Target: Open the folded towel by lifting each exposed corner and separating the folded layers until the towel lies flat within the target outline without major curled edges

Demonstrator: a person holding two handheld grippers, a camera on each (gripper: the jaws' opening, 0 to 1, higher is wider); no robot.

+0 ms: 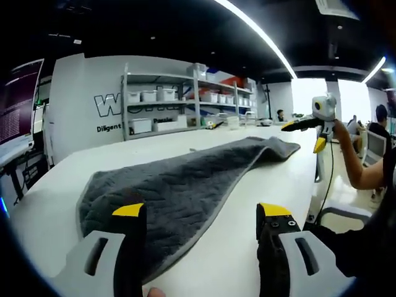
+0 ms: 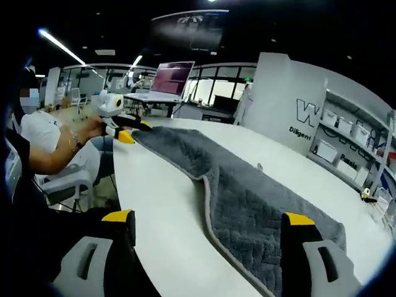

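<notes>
A long dark grey quilted towel (image 1: 185,179) lies stretched across the white table (image 1: 241,241), its grey-trimmed edges mostly flat. My left gripper (image 1: 201,210) is open at the towel's near end, its left jaw over the corner and its right jaw over bare table. At the far end my right gripper (image 1: 304,135) hovers beside the rumpled corner. From the other side, the towel (image 2: 247,198) runs between the jaws of my open right gripper (image 2: 208,216). My left gripper (image 2: 134,131) shows at the far corner, held by a hand.
Metal shelves with white bins (image 1: 179,105) stand behind the table by a lettered white wall. An open laptop (image 2: 168,77) sits on a far desk. A chair (image 2: 68,182) and the person's arm (image 1: 352,161) are close to the table's long edge (image 2: 133,216).
</notes>
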